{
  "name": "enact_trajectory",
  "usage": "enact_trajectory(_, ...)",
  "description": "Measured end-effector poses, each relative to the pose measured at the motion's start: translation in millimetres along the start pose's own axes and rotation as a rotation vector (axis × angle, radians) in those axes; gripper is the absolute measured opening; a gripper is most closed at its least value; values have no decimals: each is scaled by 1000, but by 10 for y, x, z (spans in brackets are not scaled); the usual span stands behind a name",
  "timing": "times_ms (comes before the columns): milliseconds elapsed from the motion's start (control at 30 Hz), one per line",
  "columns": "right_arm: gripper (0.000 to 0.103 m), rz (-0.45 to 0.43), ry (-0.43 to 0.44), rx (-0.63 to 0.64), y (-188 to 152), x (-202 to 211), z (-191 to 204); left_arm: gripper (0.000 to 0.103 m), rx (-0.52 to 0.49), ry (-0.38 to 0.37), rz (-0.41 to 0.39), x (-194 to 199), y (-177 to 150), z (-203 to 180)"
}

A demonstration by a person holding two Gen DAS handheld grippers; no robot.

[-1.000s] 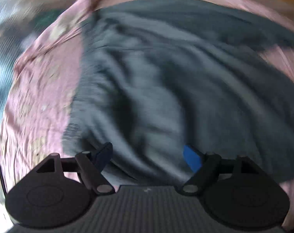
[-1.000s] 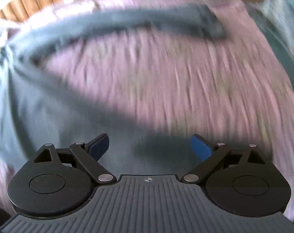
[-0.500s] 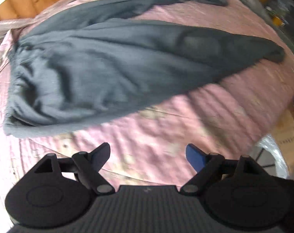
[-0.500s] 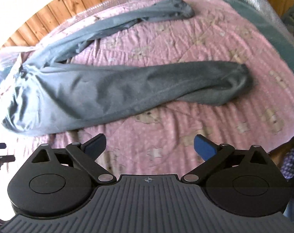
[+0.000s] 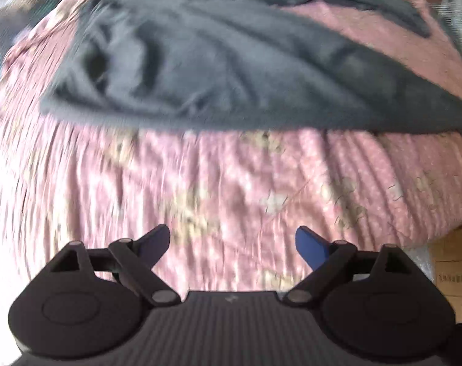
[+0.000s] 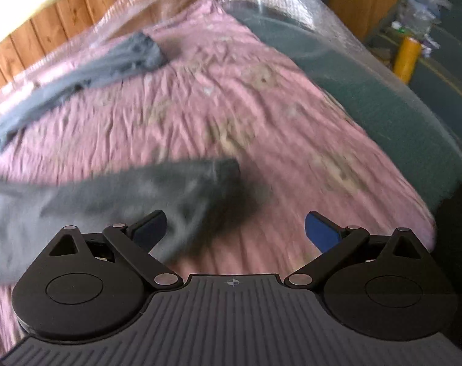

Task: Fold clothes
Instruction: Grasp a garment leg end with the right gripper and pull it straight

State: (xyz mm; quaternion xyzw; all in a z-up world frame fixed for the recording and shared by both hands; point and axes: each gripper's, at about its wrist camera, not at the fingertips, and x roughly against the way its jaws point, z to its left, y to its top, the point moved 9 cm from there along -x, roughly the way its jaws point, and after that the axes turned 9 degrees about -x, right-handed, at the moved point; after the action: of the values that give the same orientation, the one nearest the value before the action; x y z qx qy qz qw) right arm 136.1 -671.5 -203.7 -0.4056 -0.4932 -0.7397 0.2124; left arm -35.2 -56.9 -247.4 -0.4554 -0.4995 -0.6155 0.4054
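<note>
The dark grey jersey trousers [image 5: 231, 70] are spread, legs splayed, on the pink quilted bed cover [image 6: 231, 97]. The left gripper [image 5: 232, 242] and right gripper [image 6: 235, 227] are held spread and empty. If only one layer of the near cuff [image 6: 221, 170] is pinched, the leg may be dragged askew.

A dark grey garment [image 5: 231, 70] was seen across the upper part of the left wrist view, plain and without pattern. The bedspread [image 5: 231, 189] beneath it was shown in dusty pink, scattered with small white dots and pale beige motifs. In the right wrist view, a teal-green cover [image 6: 368, 91] was shown at the right, warm orange-brown wooden panelling [image 6: 48, 27] at the upper left, and a yellow cylinder [image 6: 406, 58] at the upper right. Blue fingertips [image 6: 321, 231] were shown on black gripper bodies.
</note>
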Motion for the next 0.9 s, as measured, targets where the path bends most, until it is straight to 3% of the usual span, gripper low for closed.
enact_trajectory(67, 92, 6, 67, 0, 91, -195, 12, 92, 14, 25, 26, -9, -50, -91)
enact_trajectory(100, 76, 26, 94, 11, 113, -305, 30, 92, 22, 38, 40, -6, -70, -146)
enact_trajectory(133, 49, 52, 109, 42, 125, -401, 79, 92, 28, 48, 48, 14, -74, -198)
enact_trajectory(167, 43, 71, 119, 84, 149, -471, 143, 92, 30, 55, 49, 48, -64, -248)
enact_trajectory(200, 13, 81, 148, 118, 211, -489, 225, 92, 34, 62, 41, 98, -43, -286)
enact_trajectory(233, 13, 51, 201, 134, 366, -389, 330, 92, 38, 71, 29, 153, -20, -321)
enact_trajectory(367, 13, -207, 404, 202, 1061, 464, 677, 92, 96, 103, 12, 318, 49, -279)
enact_trajectory(467, 14, -315, 467, 315, 1082, 955, 716, 92, 136, 118, 6, 374, 52, -208)
enact_trajectory(533, 21, -357, 480, 386, 1010, 1146, 697, 92, 157, 117, 16, 353, 33, -161)
enact_trajectory(567, 24, -318, 435, 410, 819, 977, 590, 92, 166, 115, 24, 317, 21, -131)
enact_trajectory(600, 41, -250, 391, 421, 592, 749, 445, 92, 167, 111, 34, 268, 20, -104)
enact_trajectory(633, 49, -155, 348, 432, 345, 508, 297, 92, 159, 113, 44, 217, 37, -73)
enact_trajectory(667, 52, -43, 298, 447, 76, 268, 150, 92, 147, 117, 54, 166, 61, -40)
enact_trajectory(700, 47, 33, 262, 457, -128, 129, 30, 92, 136, 121, 65, 116, 84, -7)
enact_trajectory(767, 52, 51, 287, 388, -223, 201, -92, 92, 111, 122, 66, 23, 197, 90)
enact_trajectory(833, 77, 31, 358, 249, -93, 329, -153, 92, 114, 128, 77, -87, 349, 223)
enact_trajectory(900, 80, -21, 394, 97, 209, 384, -201, 92, 138, 127, 83, -188, 527, 336)
